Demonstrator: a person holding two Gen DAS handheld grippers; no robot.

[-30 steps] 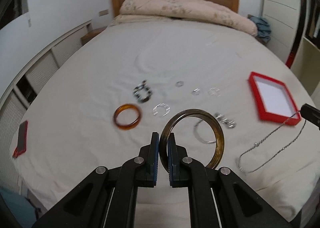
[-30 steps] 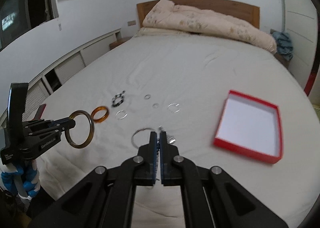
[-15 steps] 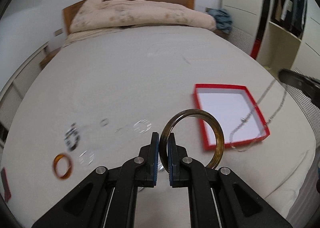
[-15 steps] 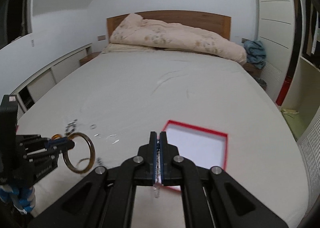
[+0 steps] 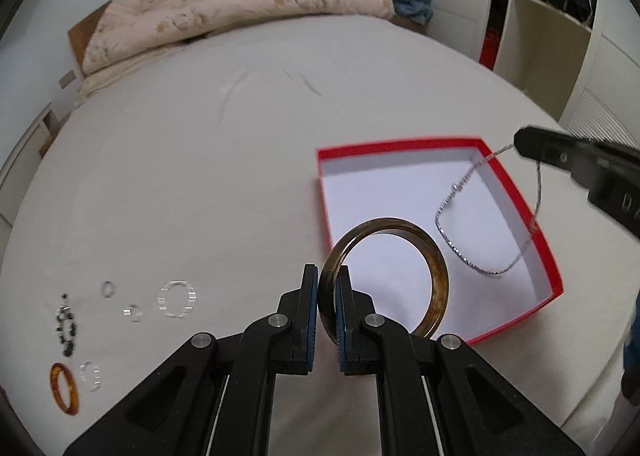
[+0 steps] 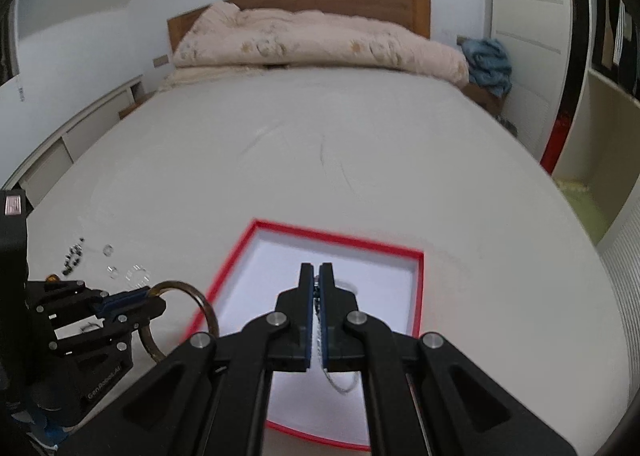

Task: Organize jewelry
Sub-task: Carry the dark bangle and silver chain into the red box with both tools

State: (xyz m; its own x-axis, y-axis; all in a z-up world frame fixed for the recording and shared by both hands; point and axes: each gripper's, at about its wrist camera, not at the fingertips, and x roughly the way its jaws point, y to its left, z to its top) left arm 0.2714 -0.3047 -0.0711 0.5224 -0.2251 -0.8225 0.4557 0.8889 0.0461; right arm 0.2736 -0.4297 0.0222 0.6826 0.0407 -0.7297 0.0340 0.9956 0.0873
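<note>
Bangle: brown bangle (image 5: 424,276) clamped in left gripper (image 5: 328,296), at red box (image 5: 516,192) near edge.
Chain: silver chain (image 5: 472,232) pinched by right gripper (image 6: 316,288), dangling over box.
Advice: lower both inside before letting go.

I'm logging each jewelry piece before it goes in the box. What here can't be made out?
- Small pieces on the sheet, left wrist view: too small and blurred to tell rings from bands.
- Orange bangle, left wrist view: near the lens edge, distorted.
- Silver chain, right wrist view: mostly hidden between the right gripper's jaws.
- Brown bangle, right wrist view: partly covered by the left gripper.
</note>
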